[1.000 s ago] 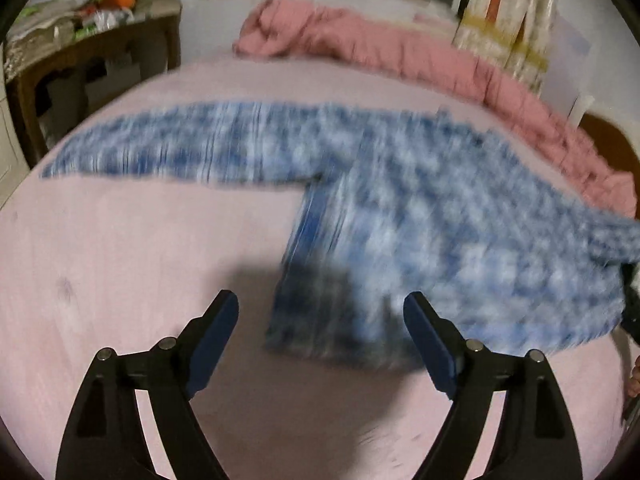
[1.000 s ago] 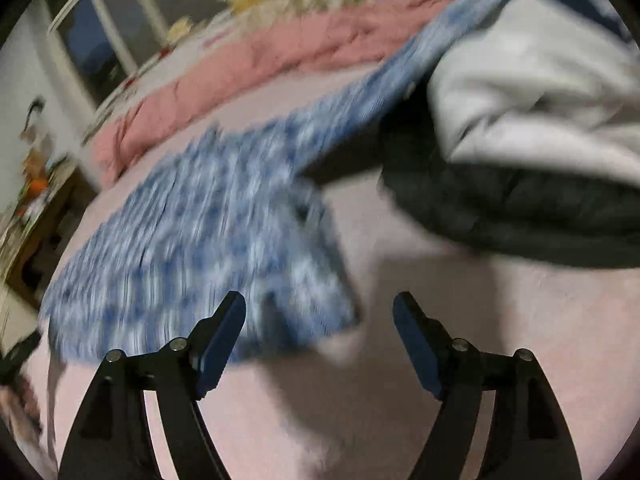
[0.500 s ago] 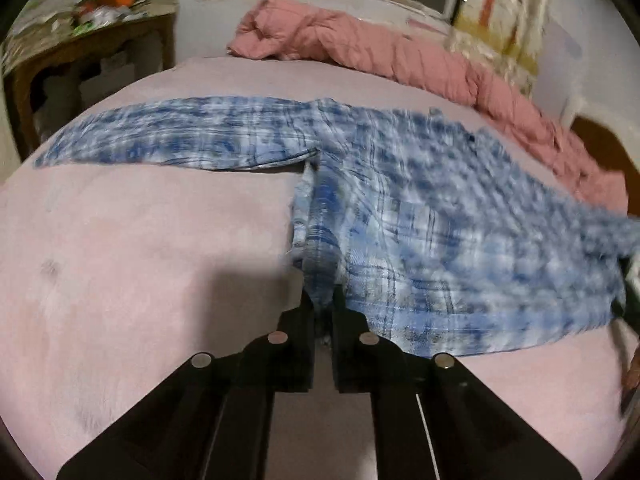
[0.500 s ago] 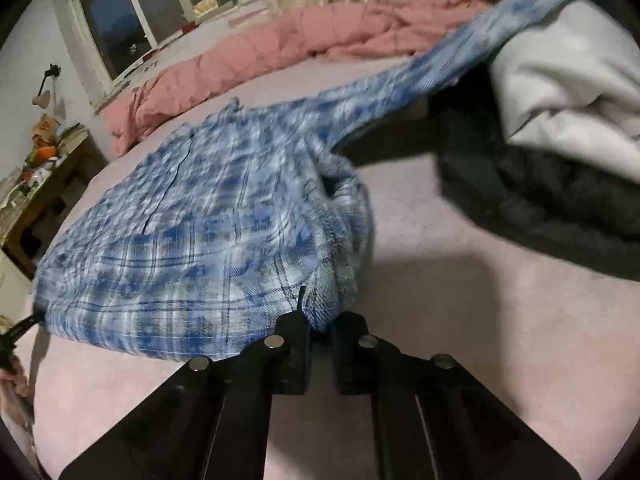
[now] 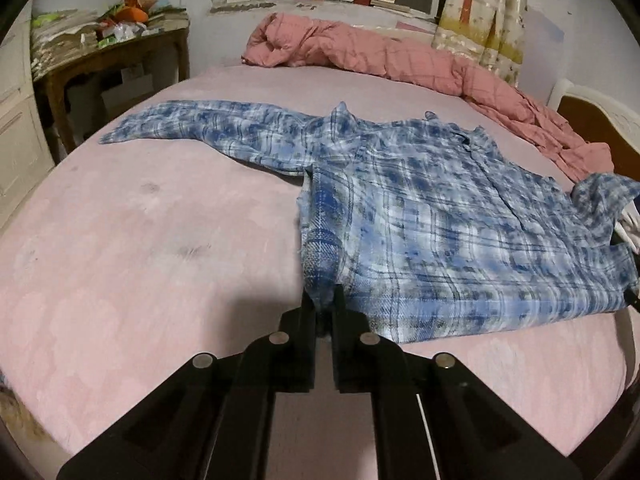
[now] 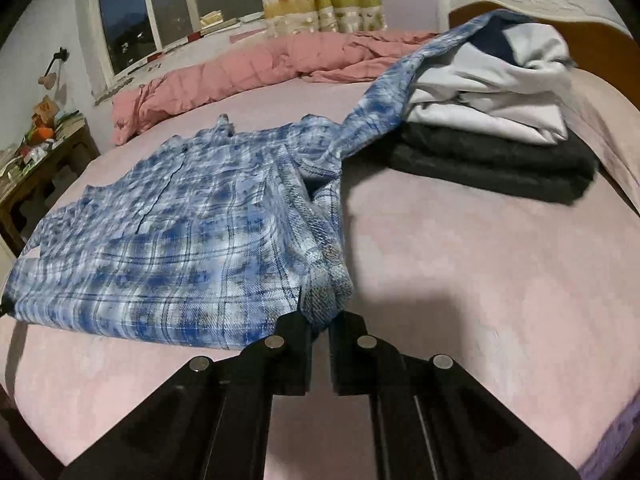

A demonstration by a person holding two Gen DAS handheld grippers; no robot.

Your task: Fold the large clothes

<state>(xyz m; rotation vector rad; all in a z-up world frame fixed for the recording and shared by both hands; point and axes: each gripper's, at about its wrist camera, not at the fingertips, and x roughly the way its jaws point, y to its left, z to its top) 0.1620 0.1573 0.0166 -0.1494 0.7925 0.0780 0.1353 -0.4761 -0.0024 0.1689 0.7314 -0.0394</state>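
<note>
A blue and white plaid shirt (image 5: 432,216) lies spread on the pink bed (image 5: 140,240), collar toward the window. My left gripper (image 5: 323,304) is shut on the shirt's near left hem corner. One sleeve (image 5: 192,128) stretches flat to the far left. In the right wrist view the same shirt (image 6: 168,240) fills the left half, and my right gripper (image 6: 320,322) is shut on its near right hem corner. The other sleeve (image 6: 400,84) runs up onto a pile of folded clothes.
A stack of folded clothes, white (image 6: 504,96) over dark grey (image 6: 492,164), sits at the bed's right by the headboard (image 6: 560,4). A rumpled pink quilt (image 5: 380,56) lies along the far edge under the window. A cluttered wooden table (image 5: 100,56) stands at the far left.
Both grippers were open above the hem a second ago and have since shut on the shirt's two near corners. They then drew the shirt back toward me across the bed.
</note>
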